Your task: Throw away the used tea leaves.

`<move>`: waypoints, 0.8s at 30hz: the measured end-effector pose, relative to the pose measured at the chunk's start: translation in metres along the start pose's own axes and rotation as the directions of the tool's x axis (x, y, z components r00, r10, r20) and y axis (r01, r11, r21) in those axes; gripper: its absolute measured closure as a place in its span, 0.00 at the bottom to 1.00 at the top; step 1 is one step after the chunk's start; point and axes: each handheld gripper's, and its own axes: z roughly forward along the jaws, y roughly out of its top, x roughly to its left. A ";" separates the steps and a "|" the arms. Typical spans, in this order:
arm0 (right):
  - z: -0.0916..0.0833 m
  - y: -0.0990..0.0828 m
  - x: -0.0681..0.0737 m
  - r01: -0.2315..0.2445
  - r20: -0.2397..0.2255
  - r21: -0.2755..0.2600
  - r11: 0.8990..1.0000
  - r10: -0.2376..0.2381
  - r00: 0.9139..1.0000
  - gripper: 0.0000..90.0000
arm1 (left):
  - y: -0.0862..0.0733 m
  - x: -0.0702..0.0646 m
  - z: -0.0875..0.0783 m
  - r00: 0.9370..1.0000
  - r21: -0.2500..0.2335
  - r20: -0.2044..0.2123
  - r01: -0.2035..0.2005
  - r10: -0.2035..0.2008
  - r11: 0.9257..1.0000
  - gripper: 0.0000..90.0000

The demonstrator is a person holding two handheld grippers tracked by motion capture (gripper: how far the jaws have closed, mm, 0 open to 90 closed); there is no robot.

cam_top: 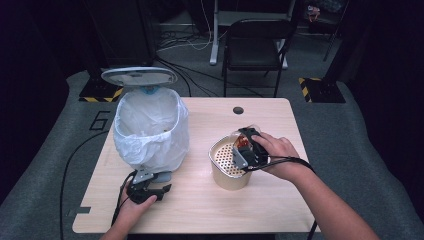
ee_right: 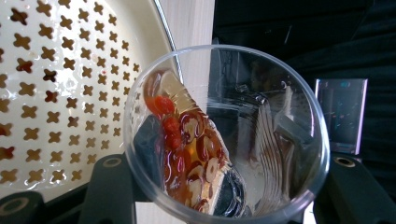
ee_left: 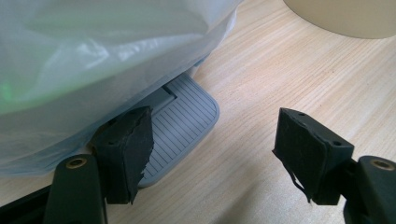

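The right claw (cam_top: 245,145) is clamped on a clear plastic cup (ee_right: 224,135), tipped over the near-right strainer bowl (cam_top: 230,165). Red berries and sliced nuts (ee_right: 191,149) cling to the cup's wall in some amber liquid, so I'd say the dumping is underway but not finished; the perforated insert (ee_right: 56,93) looks mostly bare. The right hand (cam_top: 277,155) reaches in from the right, wrist bent over the bowl. The left claw (ee_left: 210,154) stands wide with nothing in it, one jaw on the pedal (ee_left: 182,121) of the bagged bin (cam_top: 150,125), lid (cam_top: 139,76) up, left on the desk (cam_top: 200,210).
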 end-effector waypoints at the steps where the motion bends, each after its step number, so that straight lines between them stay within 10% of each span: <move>1: 0.001 0.003 0.001 0.042 0.013 0.002 0.999 -0.042 0.999 0.48 | 0.000 0.000 0.000 1.000 0.004 -0.001 -0.002 0.002 1.000 0.31; 6: 0.001 0.007 0.003 0.120 0.038 0.022 0.993 -0.121 0.992 0.48 | 0.000 0.000 0.000 1.000 0.002 0.000 0.000 0.000 1.000 0.31; 11: 0.000 0.013 0.008 0.278 0.093 0.067 0.958 -0.283 0.955 0.49 | 0.000 0.000 0.000 1.000 -0.002 -0.001 0.005 -0.005 1.000 0.31; 13: 0.000 0.016 0.009 0.351 0.122 0.087 0.932 -0.359 0.925 0.49 | 0.000 0.000 0.000 1.000 -0.002 -0.001 0.005 -0.005 1.000 0.31; 15: 0.000 0.017 0.011 0.443 0.164 0.109 0.890 -0.455 0.875 0.49 | 0.000 0.000 0.000 1.000 -0.003 0.000 0.005 -0.005 1.000 0.31; 17: -0.001 0.018 0.011 0.466 0.142 0.127 0.876 -0.481 0.865 0.49 | 0.000 0.000 0.000 1.000 -0.002 -0.001 0.005 -0.005 1.000 0.31; 18: -0.001 0.021 0.010 0.548 0.145 0.143 0.824 -0.565 0.812 0.49 | 0.000 0.000 0.000 1.000 -0.003 0.000 0.005 -0.005 1.000 0.31; 23: -0.001 0.020 0.021 0.614 0.199 0.174 0.770 -0.638 0.744 0.49 | 0.000 0.000 0.000 1.000 -0.003 0.000 0.006 -0.006 1.000 0.31; 24: -0.001 0.019 0.023 0.607 0.206 0.178 0.775 -0.632 0.747 0.49 | 0.000 0.000 0.000 1.000 -0.003 0.000 0.006 -0.006 1.000 0.31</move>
